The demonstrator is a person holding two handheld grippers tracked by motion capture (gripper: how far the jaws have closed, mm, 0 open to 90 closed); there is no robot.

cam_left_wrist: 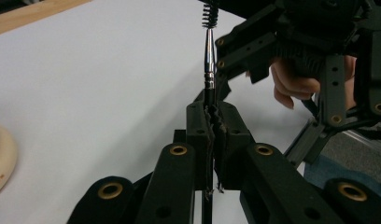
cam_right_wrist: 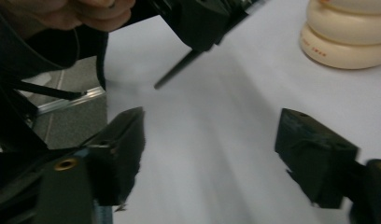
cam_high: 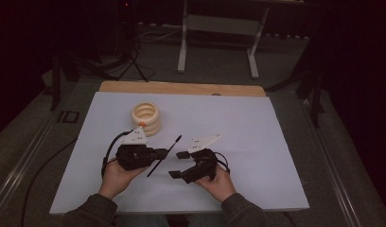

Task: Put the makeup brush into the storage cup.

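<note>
A: What is the biggest thing here?
B: The counter (cam_high: 257, 142), covered by a white sheet. At its far left stands a stack of cream rings (cam_high: 145, 118).

A: And nearer the person?
B: The left tool (cam_high: 159, 153) sits in the left hand, just in front of the rings. The right tool (cam_high: 178, 164) sits in the right hand, close beside it, and the two point at each other.

A: How does the left tool stand?
B: Its jaws are clamped tight on a thin black brush (cam_left_wrist: 208, 70). The handle runs between the pads, the metal collar and bristle tip stick out past them, and the tail slants down toward the counter.

A: And the right tool?
B: Its jaws stand wide apart with nothing between them, only bare sheet. It grips nothing, and the brush lies just beyond its tips.
</note>
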